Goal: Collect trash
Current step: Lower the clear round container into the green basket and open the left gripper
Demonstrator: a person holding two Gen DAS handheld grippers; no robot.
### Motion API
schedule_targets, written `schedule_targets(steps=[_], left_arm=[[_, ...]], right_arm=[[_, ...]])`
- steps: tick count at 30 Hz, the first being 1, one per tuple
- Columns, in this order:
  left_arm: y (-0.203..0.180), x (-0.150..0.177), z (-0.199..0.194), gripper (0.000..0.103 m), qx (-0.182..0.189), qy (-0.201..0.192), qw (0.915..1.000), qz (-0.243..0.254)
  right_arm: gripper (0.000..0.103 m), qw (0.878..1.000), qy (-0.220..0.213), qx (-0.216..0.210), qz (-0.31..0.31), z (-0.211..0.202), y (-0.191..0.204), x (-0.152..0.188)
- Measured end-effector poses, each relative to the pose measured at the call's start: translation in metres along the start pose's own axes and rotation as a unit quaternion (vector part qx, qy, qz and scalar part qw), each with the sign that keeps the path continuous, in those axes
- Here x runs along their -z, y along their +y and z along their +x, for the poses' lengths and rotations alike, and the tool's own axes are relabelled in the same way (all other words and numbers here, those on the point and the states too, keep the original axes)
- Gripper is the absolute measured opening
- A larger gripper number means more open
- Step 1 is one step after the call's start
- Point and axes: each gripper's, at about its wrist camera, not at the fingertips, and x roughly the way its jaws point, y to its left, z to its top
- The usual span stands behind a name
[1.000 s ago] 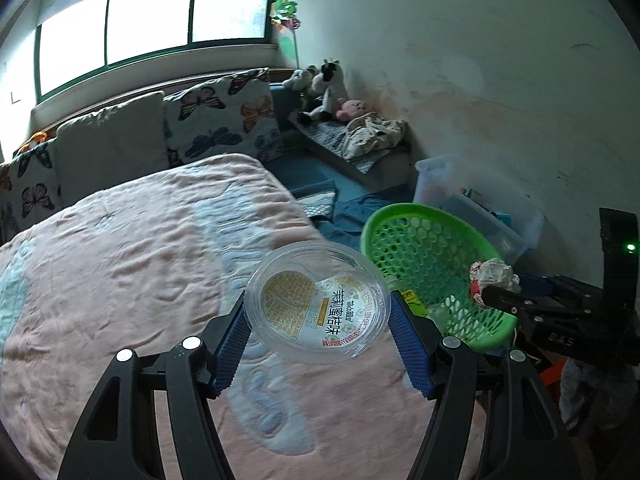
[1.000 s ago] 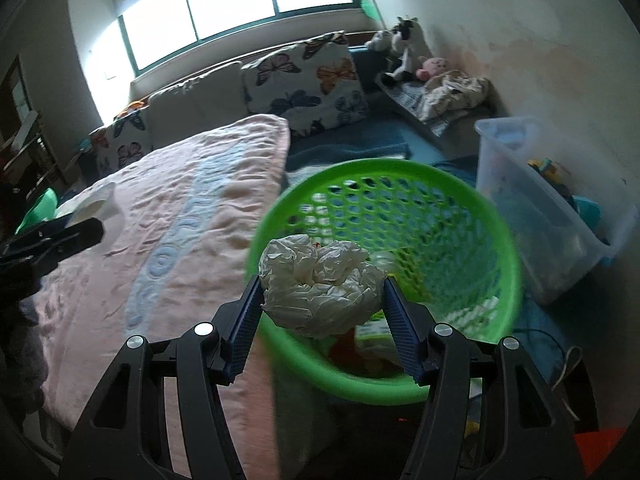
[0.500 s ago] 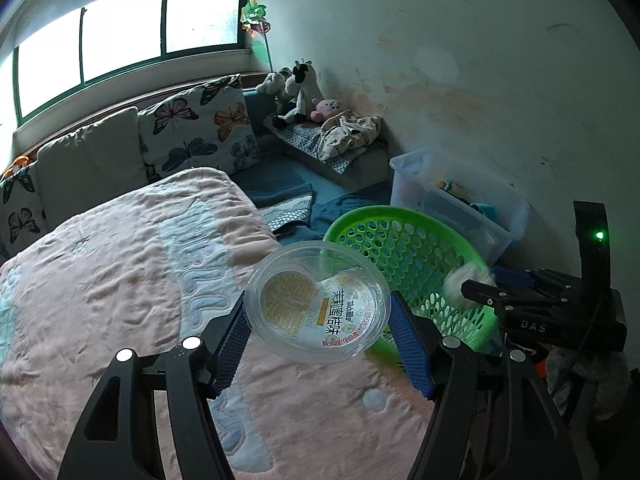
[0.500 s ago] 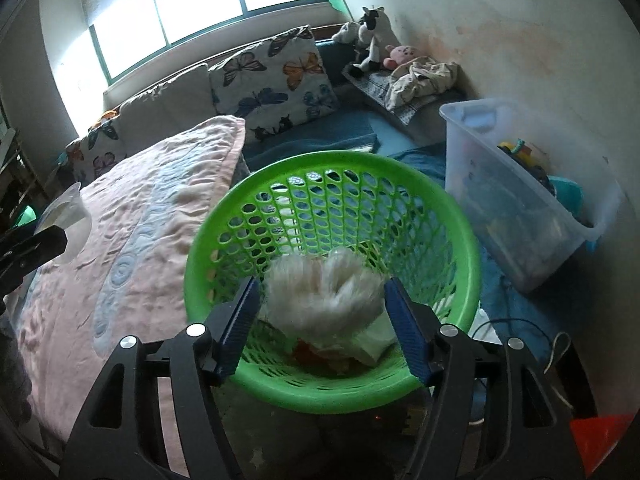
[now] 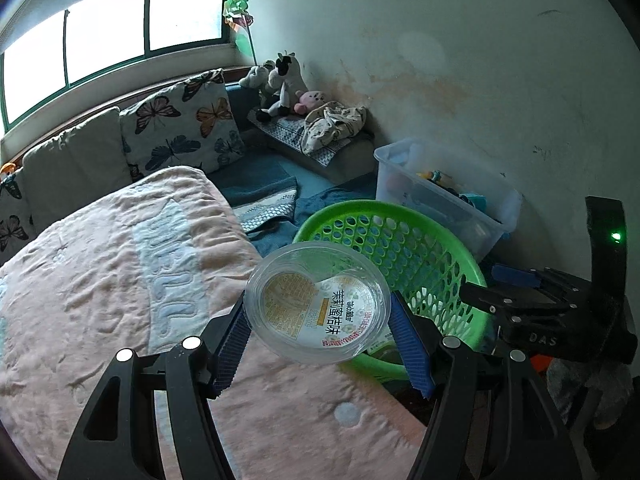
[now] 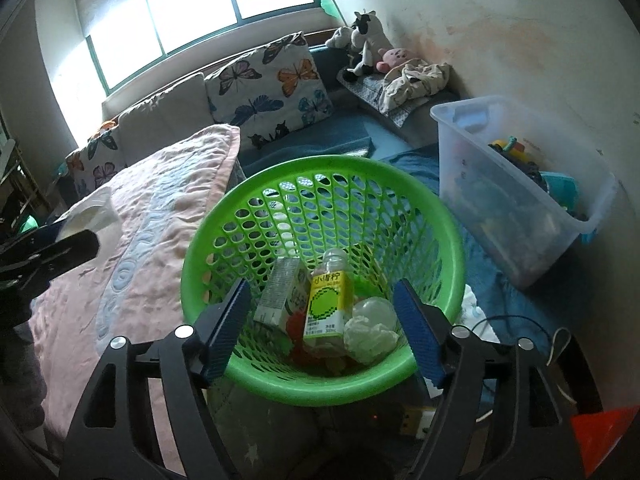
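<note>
My left gripper (image 5: 320, 334) is shut on a clear round plastic cup (image 5: 318, 302) with a printed label, held over the pink bed's edge beside the green basket (image 5: 440, 256). My right gripper (image 6: 322, 330) hangs over the green basket (image 6: 320, 386), its jaws opening with nothing between them. A crumpled white wad (image 6: 370, 330) lies in the basket next to a yellow-labelled bottle (image 6: 326, 304) and a small carton (image 6: 282, 296). The right gripper (image 5: 520, 304) also shows in the left wrist view, and the left gripper (image 6: 48, 258) in the right wrist view.
A pink quilted bed (image 5: 120, 288) fills the left. A clear storage bin (image 6: 520, 188) of toys stands right of the basket against the wall. Butterfly cushions (image 5: 180, 124) and stuffed toys (image 5: 280, 84) line the window side. Cables (image 6: 556, 344) lie on the floor.
The right gripper moved over the basket and let go of the white wad, which dropped in. The left gripper carried the cup toward the basket.
</note>
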Motion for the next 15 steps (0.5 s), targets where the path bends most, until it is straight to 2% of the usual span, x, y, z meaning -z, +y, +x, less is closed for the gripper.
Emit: schedule_targets(steps=[15], left_arm=[[-0.022,-0.005,0.032,0.065,0.016,0.018,0.9997,0.006]], right_arm=[[0.075,1.0,-0.008,-0.002,0.01,-0.015,-0.006,0.008]])
